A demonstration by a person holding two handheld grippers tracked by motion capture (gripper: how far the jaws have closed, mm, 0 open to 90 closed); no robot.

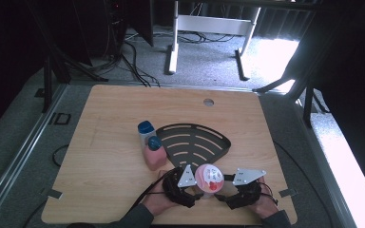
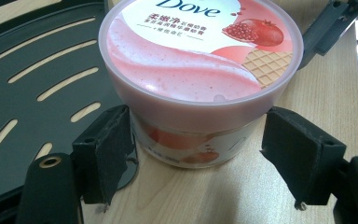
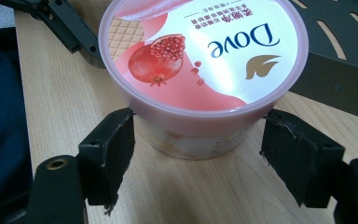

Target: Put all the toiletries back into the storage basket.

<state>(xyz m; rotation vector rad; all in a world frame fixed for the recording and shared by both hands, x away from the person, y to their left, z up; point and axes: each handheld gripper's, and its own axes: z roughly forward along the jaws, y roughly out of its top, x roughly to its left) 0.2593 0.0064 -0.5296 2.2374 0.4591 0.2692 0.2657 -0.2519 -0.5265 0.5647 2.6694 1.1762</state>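
A round Dove tub [image 1: 209, 177] with a pink pomegranate lid stands on the wooden table [image 1: 109, 190], at the near edge of a black slotted fan-shaped rack [image 1: 195, 142]. My left gripper [image 1: 196, 191] comes at it from the left and my right gripper [image 1: 222, 193] from the right. In the left gripper view the tub [image 2: 200, 70] sits between the jaws of the left gripper [image 2: 200, 156], whose pads [image 2: 105, 154] stand just off its sides. The right gripper [image 3: 196, 156] straddles the tub [image 3: 200, 51] the same way, open.
Two bottles stand left of the rack: a white one with a blue cap [image 1: 145, 132] and a pink one with a blue cap [image 1: 155, 153]. A round cable hole [image 1: 208, 102] lies near the table's far edge. Table legs and cables sit on the floor beyond.
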